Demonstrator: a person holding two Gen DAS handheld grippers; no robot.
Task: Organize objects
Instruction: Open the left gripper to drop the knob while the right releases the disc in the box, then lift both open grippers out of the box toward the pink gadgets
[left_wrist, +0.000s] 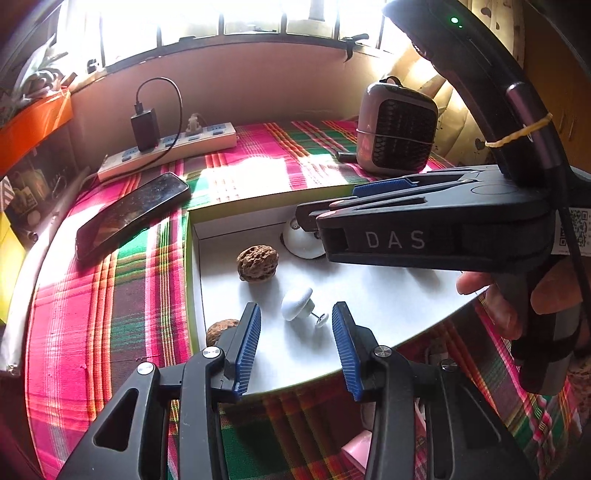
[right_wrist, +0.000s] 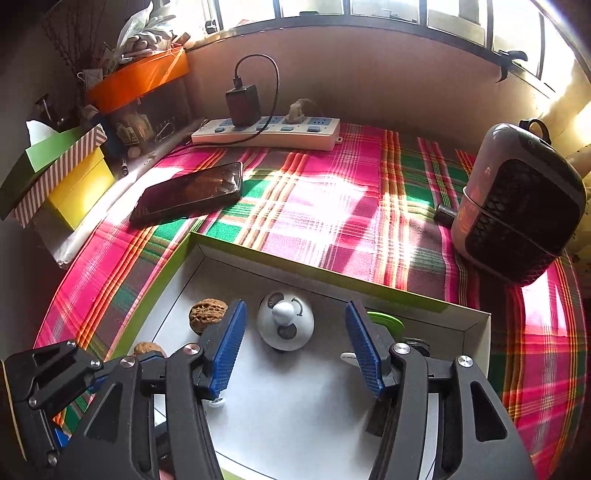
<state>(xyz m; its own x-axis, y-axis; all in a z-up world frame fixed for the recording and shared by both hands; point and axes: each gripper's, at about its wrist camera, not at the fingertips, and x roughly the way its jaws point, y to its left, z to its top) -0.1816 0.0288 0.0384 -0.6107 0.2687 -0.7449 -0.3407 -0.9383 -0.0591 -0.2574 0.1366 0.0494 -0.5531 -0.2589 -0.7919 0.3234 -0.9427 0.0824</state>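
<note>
Left wrist view: the left claw (left_wrist: 295, 343) gapes wide and empty around a white knob (left_wrist: 297, 303) lying in the green-edged box (left_wrist: 190, 258); it could roll away on closing (round head, thin pin). The right claw (right_wrist: 293, 347), marked "DAS", stands equally open and empty, short of a white domed spinner (right_wrist: 285, 321).

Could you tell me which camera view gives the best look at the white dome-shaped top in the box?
The right wrist view: the white top sits unobstructed between the open right gripper's fingers, its knob and markings facing the camera. In the left wrist view the same top is largely hidden behind the right gripper's fingers, so only its lower edge shows.
</note>
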